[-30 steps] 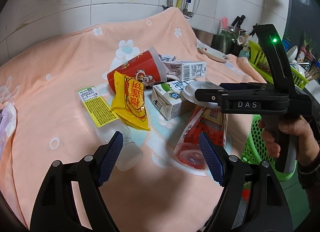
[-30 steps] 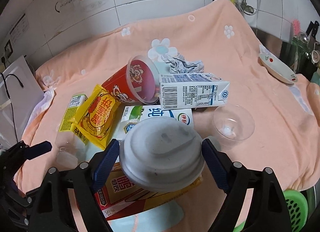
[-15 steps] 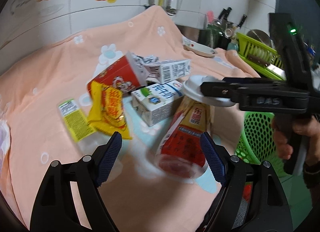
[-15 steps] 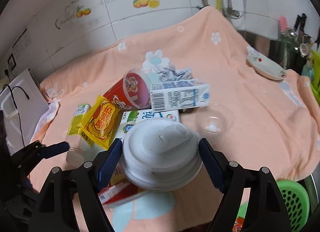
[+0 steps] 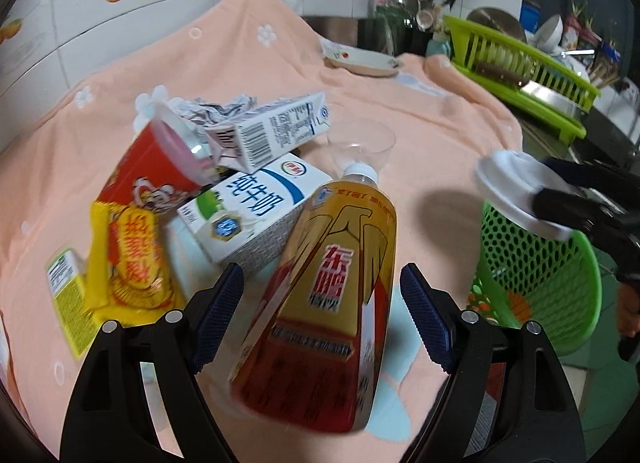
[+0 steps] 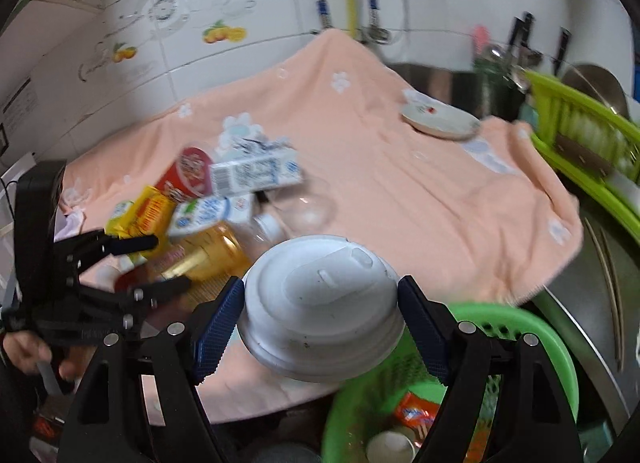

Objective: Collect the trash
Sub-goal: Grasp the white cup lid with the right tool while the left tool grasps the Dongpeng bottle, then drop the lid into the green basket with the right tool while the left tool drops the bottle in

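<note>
two tongs busy: right gripper (image 6: 320,313) clenched on white cup lid (image 6: 320,305) above green basket (image 6: 516,327); next, let go. left gripper (image 5: 320,303) released around tea bottle (image 5: 332,287); next, squeeze.

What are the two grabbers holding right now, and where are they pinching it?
The right gripper pinches the white cup lid by opposite edges of its rim. The left gripper straddles the tea bottle without gripping it.

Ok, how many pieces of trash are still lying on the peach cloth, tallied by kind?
White milk cartons: 2, the barcode one and the blue-lettered one
Plastic tea bottle with yellow-red label: 1
Red paper cup: 1
Clear plastic dome lid: 1
Snack wrappers: 2, yellow and green
Crumpled paper ball: 1
Total: 8
</note>
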Demonstrator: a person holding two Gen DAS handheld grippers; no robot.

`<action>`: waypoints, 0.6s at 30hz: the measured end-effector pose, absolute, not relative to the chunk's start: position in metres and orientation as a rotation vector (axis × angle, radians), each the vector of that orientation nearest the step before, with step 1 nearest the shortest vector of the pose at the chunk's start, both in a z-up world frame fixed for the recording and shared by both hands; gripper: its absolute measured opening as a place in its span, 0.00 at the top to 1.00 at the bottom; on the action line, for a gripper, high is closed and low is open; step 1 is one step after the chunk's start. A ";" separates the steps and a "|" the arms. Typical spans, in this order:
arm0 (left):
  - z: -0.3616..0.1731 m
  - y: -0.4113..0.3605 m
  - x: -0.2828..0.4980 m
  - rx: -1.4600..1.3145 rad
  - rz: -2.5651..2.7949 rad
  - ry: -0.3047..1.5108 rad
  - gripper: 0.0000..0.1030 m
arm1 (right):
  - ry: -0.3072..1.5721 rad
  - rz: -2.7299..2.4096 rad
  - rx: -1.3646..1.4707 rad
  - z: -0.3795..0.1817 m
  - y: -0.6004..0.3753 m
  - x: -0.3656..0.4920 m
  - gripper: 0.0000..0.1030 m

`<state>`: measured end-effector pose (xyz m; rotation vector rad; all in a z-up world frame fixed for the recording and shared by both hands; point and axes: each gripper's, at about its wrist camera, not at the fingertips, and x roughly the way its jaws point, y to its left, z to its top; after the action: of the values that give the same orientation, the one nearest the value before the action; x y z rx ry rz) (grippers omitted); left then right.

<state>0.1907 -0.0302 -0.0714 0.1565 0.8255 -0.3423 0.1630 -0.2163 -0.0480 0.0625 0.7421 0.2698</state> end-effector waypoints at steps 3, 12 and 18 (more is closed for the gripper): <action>-0.077 -0.037 0.199 0.170 -0.339 0.850 0.23 | 0.763 0.232 0.085 -0.060 -0.236 0.153 0.27; -0.085 -0.049 0.208 0.187 -0.318 0.882 0.28 | 0.826 0.126 0.146 -0.093 -0.286 0.131 0.27; -0.084 -0.050 0.206 0.190 -0.316 0.865 0.30 | 0.881 0.064 0.175 -0.118 -0.309 0.120 0.27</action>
<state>0.2064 -0.0503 -0.0840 0.1898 0.8648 -0.3156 0.1204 -0.3087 -0.1184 0.1746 0.8813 0.0640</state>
